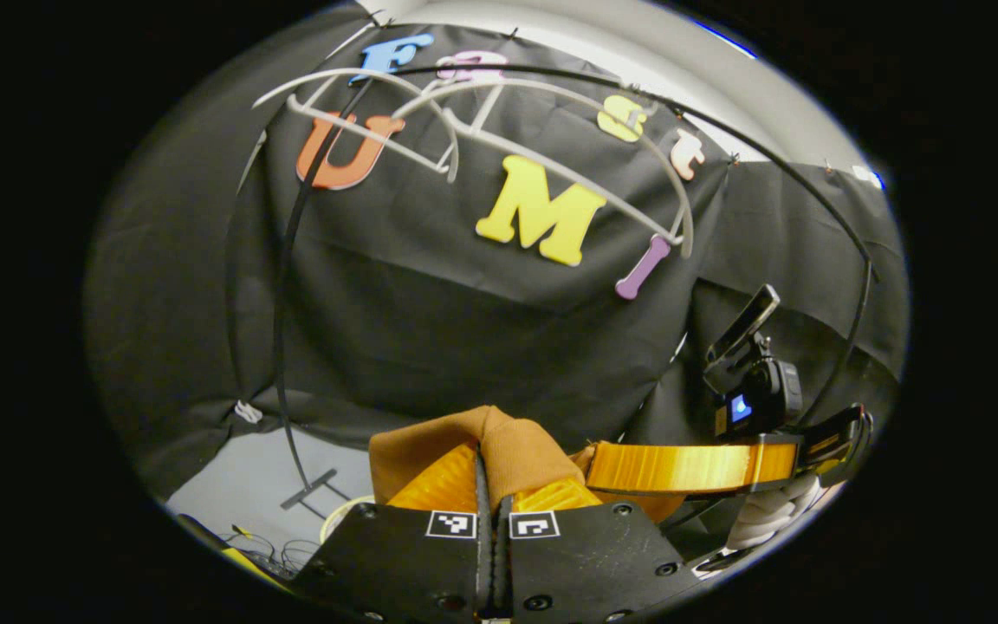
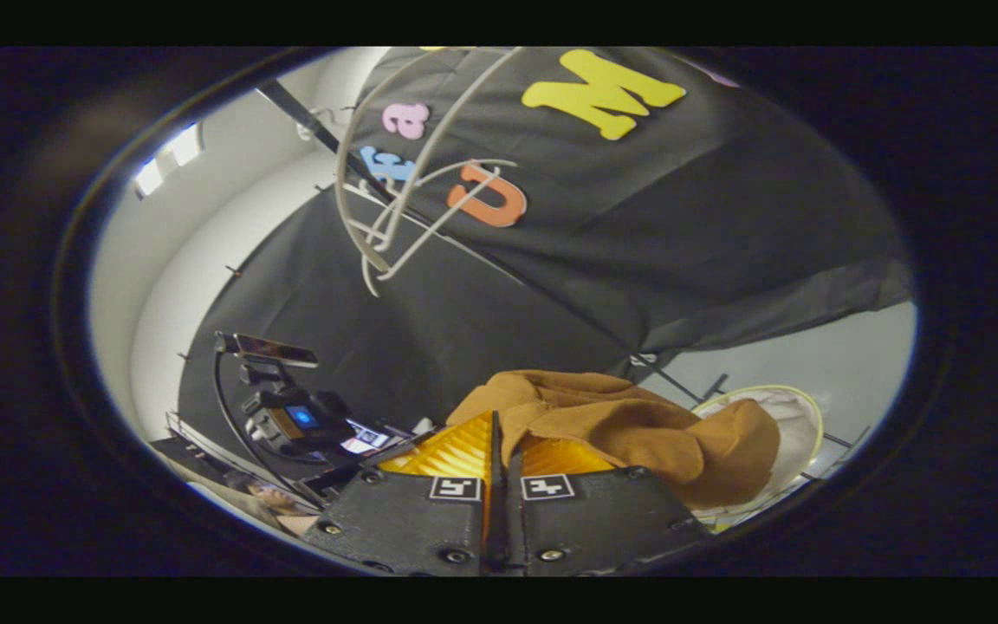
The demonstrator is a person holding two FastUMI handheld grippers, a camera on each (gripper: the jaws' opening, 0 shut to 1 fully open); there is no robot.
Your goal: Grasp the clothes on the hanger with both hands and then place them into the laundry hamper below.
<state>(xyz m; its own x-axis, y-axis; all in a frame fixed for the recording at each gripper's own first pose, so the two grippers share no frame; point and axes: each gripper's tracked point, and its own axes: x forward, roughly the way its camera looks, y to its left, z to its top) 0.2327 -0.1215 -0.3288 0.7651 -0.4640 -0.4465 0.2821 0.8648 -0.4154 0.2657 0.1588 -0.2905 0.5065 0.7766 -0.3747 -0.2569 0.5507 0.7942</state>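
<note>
Now, garment: a brown cloth garment (image 1: 512, 451) is bunched over the fingertips in the left gripper view; in the right gripper view the same brown fabric (image 2: 638, 425) drapes from the fingers toward the right.
Left gripper: the left gripper (image 1: 493, 485) has its two orange fingers (image 1: 438, 490) drawn together with a fold of the brown garment pinched between them at the tips.
Right gripper: the right gripper (image 2: 499, 459) has its orange fingers (image 2: 456, 451) pressed close, the brown garment caught between them and spilling over the right-hand finger.
Other gripper seen from the left: an orange finger bar (image 1: 690, 466) with a small camera mounted above it reaches in from the right, touching the far edge of the garment; a white-gloved hand (image 1: 772, 511) holds it from below.
Hangers: white plastic hangers (image 1: 482, 130) hang bare on a black curved rail (image 1: 287, 260), well above the garment; in the right gripper view they (image 2: 395, 199) hang at upper left.
Laundry hamper: a white hamper with a pale yellow rim (image 2: 789, 416) sits just behind the draped end of the garment in the right gripper view; a sliver of its rim (image 1: 339, 513) shows beside the left gripper's body.
Floor: pale grey floor (image 1: 248, 485) under the rail's foot.
</note>
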